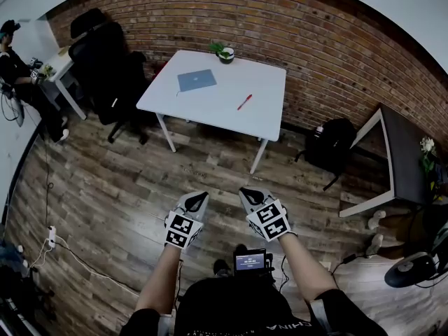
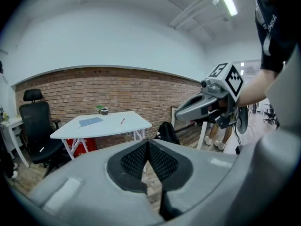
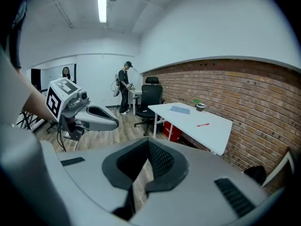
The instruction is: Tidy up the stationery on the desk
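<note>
Pen (image 1: 244, 102) lies slantwise on the bench (image 1: 210, 107), well ahead, slightly nearer your right tool (image 1: 250, 194). That and your left tool (image 1: 199, 198) are closed, empty.

It was an office: a white table (image 1: 210, 107) stood against a bare brick wall (image 1: 301, 33) with a black swivel chair (image 1: 105, 65) beside it, on a wood-plank floor (image 1: 112, 187). A strip light (image 3: 102, 3) ran along the white ceiling (more chairs and tables stood farther off).

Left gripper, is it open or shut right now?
Shut: the left gripper has its pads meeting at the tips, nothing between them.
</note>
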A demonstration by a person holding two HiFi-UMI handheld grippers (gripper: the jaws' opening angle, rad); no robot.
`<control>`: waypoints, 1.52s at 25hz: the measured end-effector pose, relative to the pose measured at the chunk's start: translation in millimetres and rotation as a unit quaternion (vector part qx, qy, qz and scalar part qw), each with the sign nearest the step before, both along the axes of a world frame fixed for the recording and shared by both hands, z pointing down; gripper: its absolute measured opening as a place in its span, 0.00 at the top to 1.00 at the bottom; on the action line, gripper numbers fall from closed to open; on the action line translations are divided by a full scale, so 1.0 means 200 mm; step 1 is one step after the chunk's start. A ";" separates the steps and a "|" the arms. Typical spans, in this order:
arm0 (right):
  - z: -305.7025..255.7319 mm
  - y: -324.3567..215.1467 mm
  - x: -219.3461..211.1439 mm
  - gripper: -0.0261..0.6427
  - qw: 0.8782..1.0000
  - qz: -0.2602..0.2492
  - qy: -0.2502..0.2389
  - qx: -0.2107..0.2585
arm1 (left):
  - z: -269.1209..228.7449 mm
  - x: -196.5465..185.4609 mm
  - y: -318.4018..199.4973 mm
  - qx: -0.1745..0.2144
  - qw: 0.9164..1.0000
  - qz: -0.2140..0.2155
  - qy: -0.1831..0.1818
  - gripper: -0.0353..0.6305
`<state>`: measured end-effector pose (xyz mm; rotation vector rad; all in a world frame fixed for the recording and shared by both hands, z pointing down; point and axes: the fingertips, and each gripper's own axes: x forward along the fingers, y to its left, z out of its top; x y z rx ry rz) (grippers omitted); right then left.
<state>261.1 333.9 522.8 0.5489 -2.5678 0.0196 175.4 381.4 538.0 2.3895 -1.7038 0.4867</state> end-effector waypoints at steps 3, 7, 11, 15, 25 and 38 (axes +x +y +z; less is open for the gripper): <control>0.03 -0.10 -0.07 0.95 1.000 -0.003 0.001 -0.007 | 0.03 -0.06 -0.10 -0.004 1.000 -0.004 0.004 0.95; 0.09 -0.28 -0.17 0.95 1.000 -0.008 0.002 -0.018 | 0.09 -0.15 -0.25 -0.012 1.000 -0.011 0.008 0.95; 0.12 -0.51 -0.32 0.95 0.999 -0.022 0.001 -0.025 | 0.12 -0.28 -0.46 -0.022 0.999 -0.022 0.006 0.95; 0.09 -0.78 -0.46 0.95 0.999 -0.037 -0.001 -0.027 | 0.08 -0.41 -0.73 -0.024 0.999 -0.035 -0.001 0.95; 0.02 -1.39 -0.71 0.95 0.998 -0.054 -0.016 -0.034 | -0.02 -0.66 -1.30 -0.022 0.998 -0.062 -0.009 0.95; 0.11 -1.72 -1.04 0.95 0.997 -0.063 -0.002 -0.050 | 0.08 -1.01 -1.62 -0.041 0.997 -0.067 -0.004 0.95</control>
